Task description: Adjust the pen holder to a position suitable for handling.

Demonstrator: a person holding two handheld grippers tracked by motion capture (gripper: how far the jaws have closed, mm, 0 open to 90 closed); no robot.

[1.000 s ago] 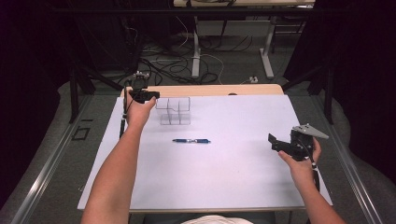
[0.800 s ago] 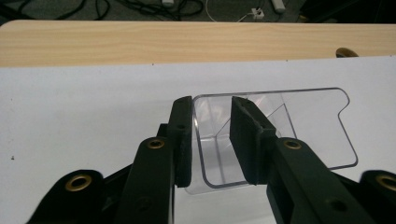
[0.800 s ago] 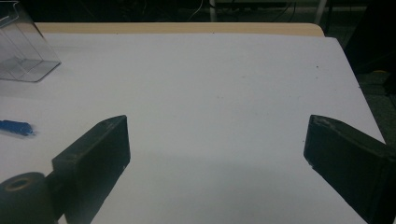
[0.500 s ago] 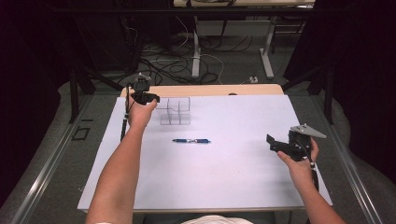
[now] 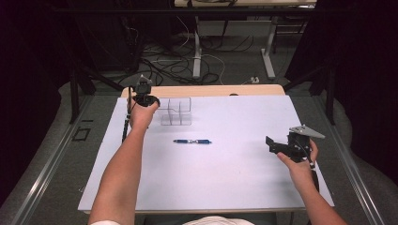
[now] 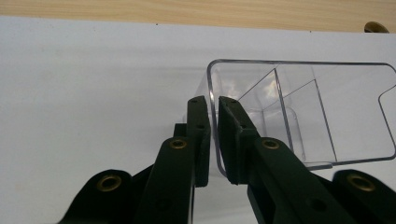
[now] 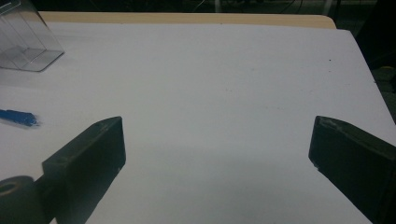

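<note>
Left tongs (image 6: 214,135): clamped on the near-left wall of the clear divided box (image 6: 327,112).
Clear divided box: upright at the counter's (image 5: 234,183) far left.
Blue pen (image 5: 192,141): lying flat, mid-counter, near the box.
Right tongs (image 7: 217,154): spread wide, holding nothing, above the right side.

A white sheet (image 5: 225,173) is spread over a wooden table (image 5: 206,90), whose bare far edge is seen beyond the sheet. A blue pen (image 5: 192,141) is laid flat near the middle of the sheet and is taken here as the landmark. Beyond the pen, slightly to its left, a clear plastic divided organizer (image 5: 176,112) is stood upright. Just left of the organizer, the left gripper (image 5: 151,100) is held by the person's left hand (image 5: 142,114), with a cable trailing down beside it. Well to the right of the pen, the right gripper (image 5: 271,143) is held over the sheet, its jaws pointed toward the pen and its grey plate on top. Cables (image 5: 169,65) are strewn on the floor beyond the table.
</note>
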